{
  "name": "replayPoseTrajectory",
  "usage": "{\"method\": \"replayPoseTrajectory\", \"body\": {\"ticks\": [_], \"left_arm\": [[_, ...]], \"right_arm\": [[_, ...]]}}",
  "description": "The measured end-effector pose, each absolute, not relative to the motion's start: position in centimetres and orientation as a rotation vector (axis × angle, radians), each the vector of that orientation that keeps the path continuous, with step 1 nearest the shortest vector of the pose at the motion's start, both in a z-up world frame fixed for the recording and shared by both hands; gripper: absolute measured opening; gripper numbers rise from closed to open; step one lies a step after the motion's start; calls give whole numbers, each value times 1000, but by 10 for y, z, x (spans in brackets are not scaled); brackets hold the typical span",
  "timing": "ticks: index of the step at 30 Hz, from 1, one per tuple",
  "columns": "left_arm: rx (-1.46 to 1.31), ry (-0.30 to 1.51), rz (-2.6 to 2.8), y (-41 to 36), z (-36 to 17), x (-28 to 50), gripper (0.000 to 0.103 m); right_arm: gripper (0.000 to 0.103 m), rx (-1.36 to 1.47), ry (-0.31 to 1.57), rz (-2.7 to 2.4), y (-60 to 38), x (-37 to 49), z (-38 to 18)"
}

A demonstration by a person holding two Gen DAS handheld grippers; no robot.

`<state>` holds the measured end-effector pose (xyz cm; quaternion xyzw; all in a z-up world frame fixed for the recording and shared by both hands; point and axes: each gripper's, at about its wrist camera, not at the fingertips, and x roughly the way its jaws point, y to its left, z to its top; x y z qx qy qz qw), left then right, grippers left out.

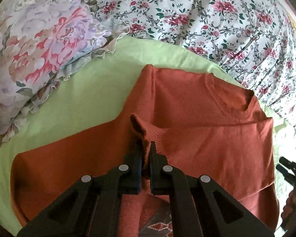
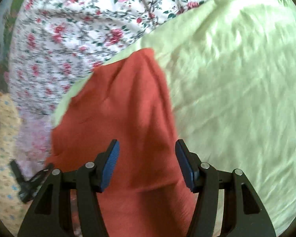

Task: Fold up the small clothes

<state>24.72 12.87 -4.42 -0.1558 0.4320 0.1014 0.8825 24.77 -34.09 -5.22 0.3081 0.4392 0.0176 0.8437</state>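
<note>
Your left tool is clamped on a raised fold of the rust-orange knit sweater, the ribbed edge of the cloth standing up from between the two fingers and the pads pressed tight on it with no gap. The rest of the sweater lies spread ahead of and around that tool on a light green sheet, its round ribbed collar beyond the tool and to the right, with one side folded over the body. Past the sheet lies a white bedspread printed with small red roses, and at the upper left a ruffled pillow with large pastel flowers rests against the sheet's edge. At the far right edge of that view you can see a dark part of your other tool, blurred.

Your right tool stands open, its blue pads well apart and pressing on nothing. In its view, a part of the sweater runs forward from under the tool and between the fingers, ending in a blunt tip on the green sheet; whether the cloth touches the fingers you cannot tell, since the picture is smeared. The rose bedspread fills the upper left, and your left tool shows dark and blurred at the lower left.
</note>
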Motion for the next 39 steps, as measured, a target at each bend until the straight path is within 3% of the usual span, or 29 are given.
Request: {"method": "replayPoseTrajectory", "body": {"ticks": [7, 10, 14, 18, 21, 26, 31, 34, 39], "left_arm": [[-304, 917, 206, 127, -47, 249, 3], [-302, 917, 183, 121, -45, 252, 3], [-281, 902, 114, 103, -39, 257, 4], [-191, 970, 151, 91, -63, 269, 4], [-185, 1027, 179, 99, -77, 269, 6], [-250, 986, 125, 110, -48, 242, 18], [-269, 950, 158, 127, -22, 196, 41], [-304, 945, 212, 149, -14, 165, 44], [-390, 936, 318, 192, -9, 106, 58]], "right_arm": [[60, 454, 1023, 8, -336, 306, -63], [13, 389, 1103, 49, -328, 317, -79], [11, 347, 1034, 29, -339, 303, -57], [11, 398, 1069, 4, -363, 301, -68], [17, 437, 1081, 6, -372, 301, -74], [51, 444, 1041, -15, -371, 279, -48], [54, 488, 987, 74, -357, 239, -23], [54, 501, 994, 134, -335, 217, -17], [54, 514, 1027, 203, -282, 189, -20]]}}
